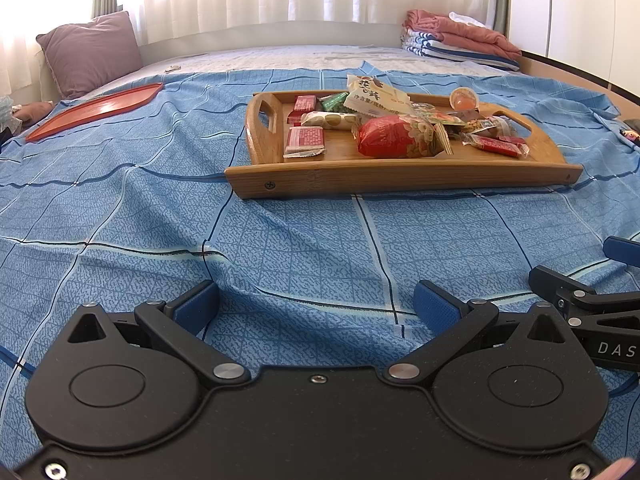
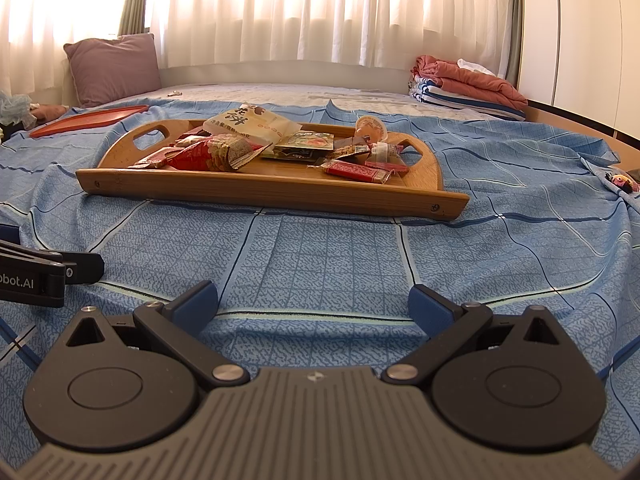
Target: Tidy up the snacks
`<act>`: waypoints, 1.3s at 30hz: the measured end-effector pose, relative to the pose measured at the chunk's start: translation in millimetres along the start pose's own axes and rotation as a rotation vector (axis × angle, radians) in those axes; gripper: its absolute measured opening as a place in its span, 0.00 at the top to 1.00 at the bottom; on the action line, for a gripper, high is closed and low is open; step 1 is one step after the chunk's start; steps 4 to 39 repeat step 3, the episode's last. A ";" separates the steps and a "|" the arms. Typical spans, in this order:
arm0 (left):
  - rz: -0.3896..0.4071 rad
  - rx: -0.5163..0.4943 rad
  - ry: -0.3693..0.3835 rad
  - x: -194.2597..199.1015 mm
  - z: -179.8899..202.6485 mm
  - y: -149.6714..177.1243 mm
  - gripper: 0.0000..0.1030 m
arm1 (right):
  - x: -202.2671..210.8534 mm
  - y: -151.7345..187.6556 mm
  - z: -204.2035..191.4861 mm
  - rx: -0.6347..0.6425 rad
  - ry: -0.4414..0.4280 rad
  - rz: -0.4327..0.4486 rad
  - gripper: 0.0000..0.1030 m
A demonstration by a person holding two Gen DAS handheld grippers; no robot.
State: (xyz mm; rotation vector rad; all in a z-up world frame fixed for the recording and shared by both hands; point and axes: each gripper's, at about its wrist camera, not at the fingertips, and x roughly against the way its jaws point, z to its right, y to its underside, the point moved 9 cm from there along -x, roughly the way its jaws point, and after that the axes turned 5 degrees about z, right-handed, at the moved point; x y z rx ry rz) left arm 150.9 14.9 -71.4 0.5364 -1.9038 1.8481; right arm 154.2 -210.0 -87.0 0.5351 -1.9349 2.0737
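A wooden tray (image 1: 384, 178) (image 2: 256, 191) with two handle cut-outs rests on the blue checked bedsheet and holds several wrapped snacks. Among them are a big red packet (image 1: 394, 138) (image 2: 208, 154), a white bag with printed characters (image 1: 374, 98) (image 2: 248, 124), a pink wafer pack (image 1: 305, 141), a flat red bar (image 2: 354, 171) and an orange jelly cup (image 1: 464, 98) (image 2: 372, 128). My left gripper (image 1: 316, 308) hovers open over the sheet, well short of the tray. My right gripper (image 2: 314, 306) is open too, beside it, nothing between its blue pads.
A shallow red tray (image 1: 100, 108) (image 2: 92, 118) lies far left on the sheet. A mauve pillow (image 1: 90, 52) leans at the back left, folded blankets (image 1: 460, 38) are stacked at the back right. Curtains cover the window behind. The sheet is wrinkled.
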 end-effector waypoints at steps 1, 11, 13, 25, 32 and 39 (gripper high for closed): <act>0.001 0.000 0.000 0.0 0.1 0.0 0.00 | 0.0 0.0 0.0 0.000 0.000 0.000 0.00; 0.004 0.002 0.002 -0.2 -0.1 -1.4 0.00 | -0.1 -0.3 0.1 0.000 0.001 0.000 0.00; 0.004 0.002 0.002 -0.2 -0.1 -1.4 0.00 | -0.1 -0.3 0.1 0.000 0.001 0.000 0.00; 0.004 0.002 0.002 -0.2 -0.1 -1.4 0.00 | -0.1 -0.3 0.1 0.000 0.001 0.000 0.00; 0.004 0.002 0.002 -0.2 -0.1 -1.4 0.00 | -0.1 -0.3 0.1 0.000 0.001 0.000 0.00; 0.004 0.002 0.002 -0.2 -0.1 -1.4 0.00 | -0.1 -0.3 0.1 0.000 0.001 0.000 0.00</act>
